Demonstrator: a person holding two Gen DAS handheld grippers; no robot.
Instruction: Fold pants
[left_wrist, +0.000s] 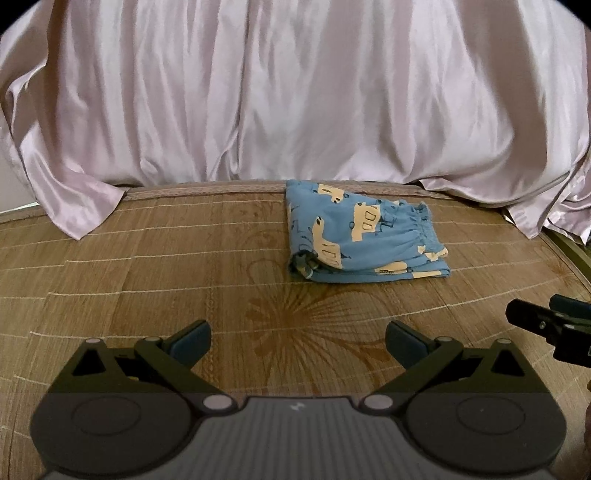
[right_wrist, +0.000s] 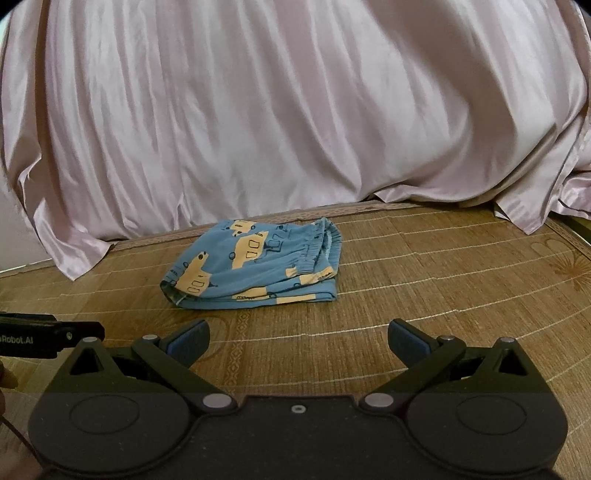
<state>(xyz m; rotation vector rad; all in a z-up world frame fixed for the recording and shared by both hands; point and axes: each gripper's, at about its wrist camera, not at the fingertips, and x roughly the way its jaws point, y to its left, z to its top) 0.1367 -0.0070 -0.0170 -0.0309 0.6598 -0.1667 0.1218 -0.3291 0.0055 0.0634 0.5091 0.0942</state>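
Both claws stand released and hold nothing. Your left claw (left_wrist: 298, 341) has its blue pads wide apart over bare mat; your right claw (right_wrist: 299, 341) reads the same.

The pants (left_wrist: 360, 234) lie folded into a compact blue bundle with a yellow vehicle print, on the woven bamboo mat (left_wrist: 147, 280), close to its far edge where the pale satin drape (left_wrist: 295, 92) comes down. Neither claw touches the bundle; both sit well apart from it, toward the near edge.

Bearing, left wrist view: the bundle lies ahead and to the right of your left claw. Right wrist view: the pants (right_wrist: 255, 267) lie ahead and slightly left of your right claw. So the bundle sits between the two, a little nearer the right claw's line.

Long axis runs roughly across your view, left to right. The gathered elastic waistband (right_wrist: 325, 245) is at the right end; a rolled hem opening (left_wrist: 304, 264) shows at the near left corner.

Judgement: the fold looks largely done. If you want one more fold, it would go across that long axis, right end over left, and your right claw has the straighter reach to the waistband end.
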